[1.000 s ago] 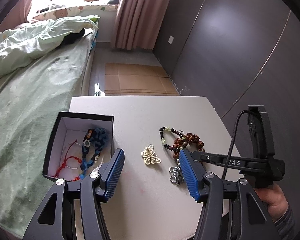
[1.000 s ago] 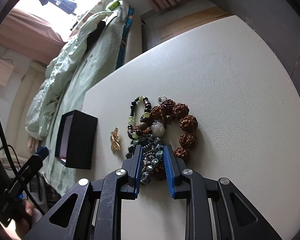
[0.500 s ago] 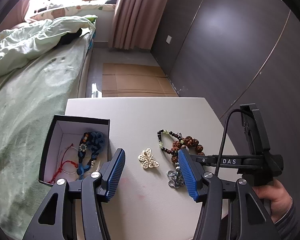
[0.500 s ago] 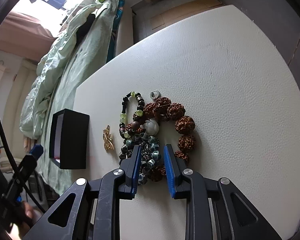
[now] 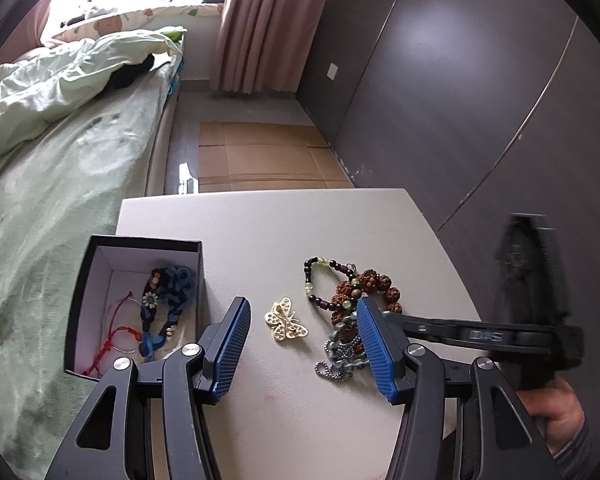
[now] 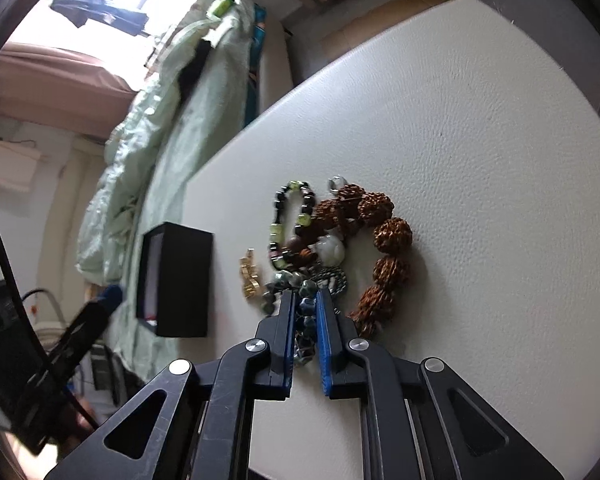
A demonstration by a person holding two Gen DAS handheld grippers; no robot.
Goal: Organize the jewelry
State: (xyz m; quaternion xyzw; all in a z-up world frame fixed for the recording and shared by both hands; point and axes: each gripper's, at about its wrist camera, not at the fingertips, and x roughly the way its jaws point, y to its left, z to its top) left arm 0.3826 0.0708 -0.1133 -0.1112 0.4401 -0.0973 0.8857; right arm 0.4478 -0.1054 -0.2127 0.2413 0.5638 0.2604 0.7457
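My right fingers (image 6: 305, 304) are closing on the blue-grey bead strand (image 6: 306, 308), which sits between them in the tangled pile on the tabletop (image 6: 480, 160). Left fingers (image 5: 300, 344) hang apart, empty, over the butterfly brooch (image 5: 286, 320). Worry is the strand snagging the brown seed bracelet (image 6: 380, 236) and dragging it along to the black box (image 5: 140, 248)

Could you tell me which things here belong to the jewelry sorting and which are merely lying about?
Part of the job: black box holding bracelets; gold butterfly brooch; brown seed-bead bracelet; black-and-green bead bracelet; grey bead strand, with the right gripper closing on it.

Lying about: bed quilt; curtain; floor cardboard.
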